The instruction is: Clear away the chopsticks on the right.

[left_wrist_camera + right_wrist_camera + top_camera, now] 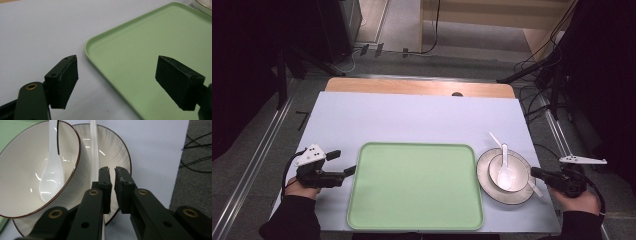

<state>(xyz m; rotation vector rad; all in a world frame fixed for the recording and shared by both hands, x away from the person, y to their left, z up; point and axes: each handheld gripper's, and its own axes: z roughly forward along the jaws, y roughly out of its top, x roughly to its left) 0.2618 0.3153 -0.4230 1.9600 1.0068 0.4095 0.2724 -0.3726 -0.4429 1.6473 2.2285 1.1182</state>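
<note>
The long spoon [512,162] is lying on the plate [483,172] beside the bowl [493,176], its axis running from the far-left rim toward the right gripper [536,173], whose jaws are sitting nearly together with a thin gap, nothing pinched. A second spoon [504,172] is resting in the bowl. The tray [412,185] is sitting left of the plate. The left gripper [343,163] is hanging spread wide at the tray's corner.
</note>
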